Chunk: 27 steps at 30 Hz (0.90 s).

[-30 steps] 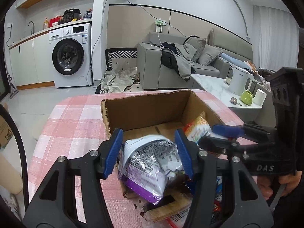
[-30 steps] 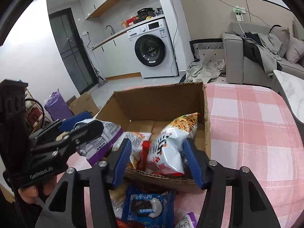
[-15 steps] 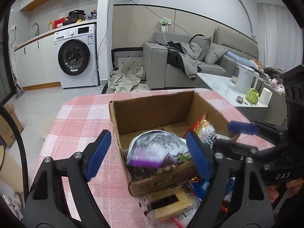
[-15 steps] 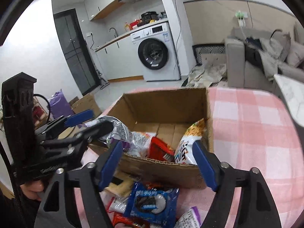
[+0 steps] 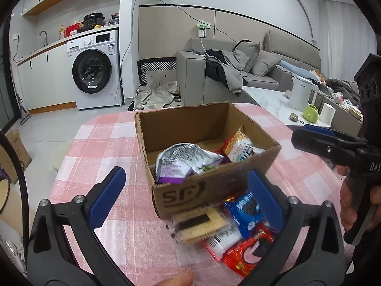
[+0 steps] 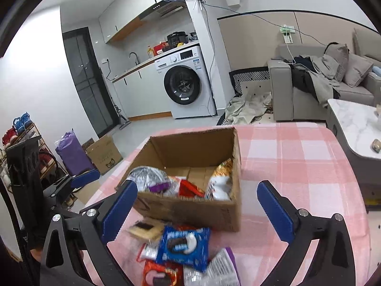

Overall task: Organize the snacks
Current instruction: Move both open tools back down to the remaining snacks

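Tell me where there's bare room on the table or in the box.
Free: the pink checked tablecloth left of the cardboard box, the cloth to its right, and the box's far half. Crowded: the snack pile in front of the box.

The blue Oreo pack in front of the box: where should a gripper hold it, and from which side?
Grip the blue Oreo pack across its two long edges, coming from above. It lies flat on top of the other packs, clear of the box, so its upper face is free; the open right gripper hangs nearest.
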Motion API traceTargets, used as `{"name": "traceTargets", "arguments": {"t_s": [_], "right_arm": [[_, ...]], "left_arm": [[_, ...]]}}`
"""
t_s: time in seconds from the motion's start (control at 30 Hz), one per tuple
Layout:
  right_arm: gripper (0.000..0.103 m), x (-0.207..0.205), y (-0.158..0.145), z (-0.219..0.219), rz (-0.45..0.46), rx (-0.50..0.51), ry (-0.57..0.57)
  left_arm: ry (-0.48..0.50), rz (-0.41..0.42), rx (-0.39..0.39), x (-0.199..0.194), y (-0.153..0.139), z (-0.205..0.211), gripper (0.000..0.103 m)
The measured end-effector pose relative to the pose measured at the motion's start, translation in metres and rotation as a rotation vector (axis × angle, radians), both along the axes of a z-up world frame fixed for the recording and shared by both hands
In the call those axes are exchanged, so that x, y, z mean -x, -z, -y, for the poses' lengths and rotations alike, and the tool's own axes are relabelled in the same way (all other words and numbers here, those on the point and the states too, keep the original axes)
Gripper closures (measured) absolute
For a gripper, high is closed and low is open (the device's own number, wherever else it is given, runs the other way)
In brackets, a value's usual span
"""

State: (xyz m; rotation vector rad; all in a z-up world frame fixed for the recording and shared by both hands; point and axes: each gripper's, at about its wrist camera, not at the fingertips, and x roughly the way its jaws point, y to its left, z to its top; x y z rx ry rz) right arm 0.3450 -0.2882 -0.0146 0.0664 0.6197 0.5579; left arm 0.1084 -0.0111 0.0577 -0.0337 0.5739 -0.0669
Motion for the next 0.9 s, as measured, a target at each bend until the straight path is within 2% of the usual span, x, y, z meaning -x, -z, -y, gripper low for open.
{"name": "traceTargets", "arguments": {"t_s": [0.23,0.47,0.67,0.9], "right_arm": [[0.0,0.028,0.008,0.018,-0.014,0.052,0.034],[0.0,0.04,0.025,0.03,-0.058,0.077,0.048],[0.0,0.041,0.041,0.032,-0.109,0.1,0.034],[0.0,0.037,0.054,0.031,-0.154,0.126,0.027]], "left_arm": [[0.013,0.002,-0.011,0.032,-0.001,0.015,0.001],[0.017,-0.029,-0.005,0.052,0.011,0.019,0.001],[0.023,-0.078,0.036,0.054,0.029,0.012,0.001],[0.046,-0.12,0.017,0.05,0.046,0.024,0.001]]}}
